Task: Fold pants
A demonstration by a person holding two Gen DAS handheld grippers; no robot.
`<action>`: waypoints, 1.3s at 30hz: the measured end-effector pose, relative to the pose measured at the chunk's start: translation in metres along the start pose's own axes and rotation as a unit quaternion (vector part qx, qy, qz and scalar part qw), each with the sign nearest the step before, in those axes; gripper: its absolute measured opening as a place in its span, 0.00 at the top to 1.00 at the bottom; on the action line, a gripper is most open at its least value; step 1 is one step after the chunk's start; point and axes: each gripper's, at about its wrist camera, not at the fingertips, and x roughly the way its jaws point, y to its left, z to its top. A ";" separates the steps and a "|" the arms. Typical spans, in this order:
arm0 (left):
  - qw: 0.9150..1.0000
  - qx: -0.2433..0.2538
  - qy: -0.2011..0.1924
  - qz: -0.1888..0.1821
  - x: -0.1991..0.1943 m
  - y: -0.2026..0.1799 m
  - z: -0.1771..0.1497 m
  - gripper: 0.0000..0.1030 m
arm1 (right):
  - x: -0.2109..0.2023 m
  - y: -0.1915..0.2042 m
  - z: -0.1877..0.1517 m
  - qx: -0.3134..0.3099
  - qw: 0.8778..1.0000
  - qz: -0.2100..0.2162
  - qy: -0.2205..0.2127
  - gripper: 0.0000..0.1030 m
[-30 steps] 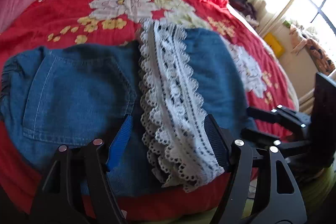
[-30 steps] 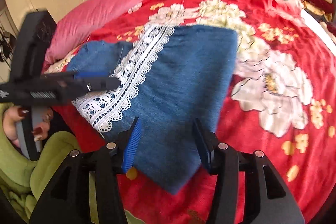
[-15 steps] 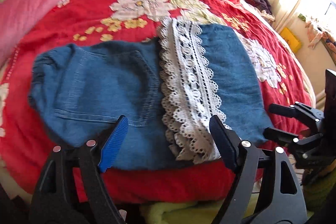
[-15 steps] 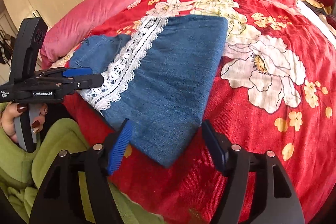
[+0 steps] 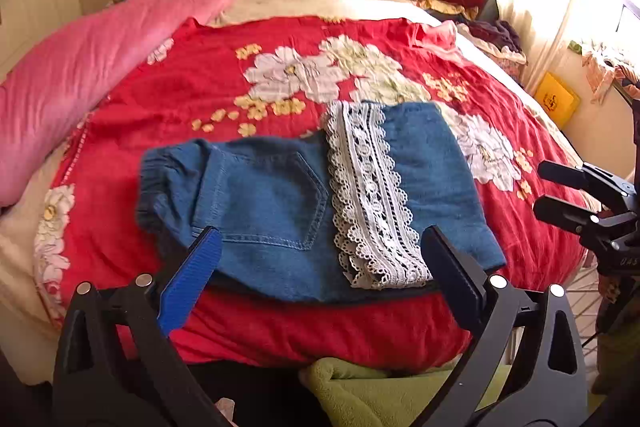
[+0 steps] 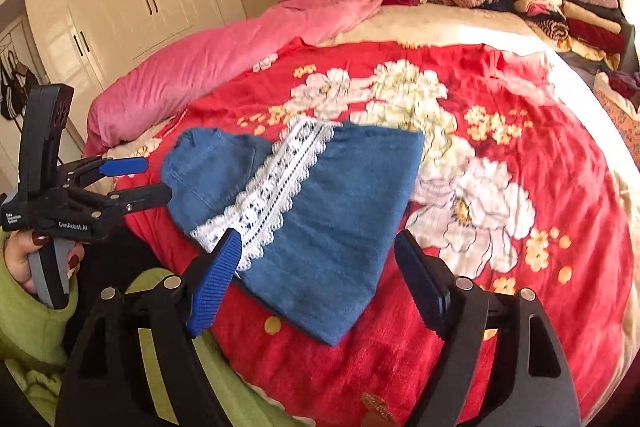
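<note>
The folded denim pants (image 5: 304, 203) with white lace trim (image 5: 372, 199) lie on the red floral blanket (image 5: 280, 75) near the bed's near edge. Left tongs (image 5: 320, 279) and right tongs (image 6: 320, 279) hover spread, empty.

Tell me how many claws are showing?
2. The left claw hangs open by the pants' pocket end; the right claw hangs open by the folded leg end. Neither touches them.

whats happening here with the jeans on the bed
A person holds a two-finger gripper in each hand over a folded pair of blue denim pants with white lace trim, lying on a red floral blanket. The left gripper and right gripper are both open, holding nothing and clear of the fabric.
</note>
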 end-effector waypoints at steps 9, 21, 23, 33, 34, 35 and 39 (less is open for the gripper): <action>0.999 -0.004 -0.027 0.021 -0.020 0.008 0.003 0.09 | -0.016 0.013 0.032 -0.008 0.999 -0.008 -0.046 0.04; 0.999 -0.028 -0.023 0.031 -0.016 0.032 -0.003 0.09 | 0.001 0.036 0.067 -0.033 0.998 -0.005 -0.054 0.04; 0.999 -0.035 -0.021 0.032 -0.014 0.039 -0.004 0.09 | 0.008 0.040 0.072 -0.037 0.998 -0.003 -0.050 0.04; 0.996 -0.075 -0.008 0.053 -0.001 0.084 -0.013 0.09 | 0.057 0.061 0.093 -0.042 0.999 0.016 -0.018 0.04; 0.995 -0.080 -0.007 0.053 0.000 0.089 -0.014 0.09 | 0.062 0.063 0.095 -0.043 0.999 0.020 -0.014 0.04; 0.995 -0.086 -0.006 0.053 0.002 0.094 -0.015 0.09 | 0.067 0.066 0.098 -0.044 0.999 0.022 -0.011 0.04; 0.993 -0.101 0.003 0.056 0.009 0.111 -0.021 0.09 | 0.092 0.077 0.108 -0.056 0.998 0.035 0.008 0.04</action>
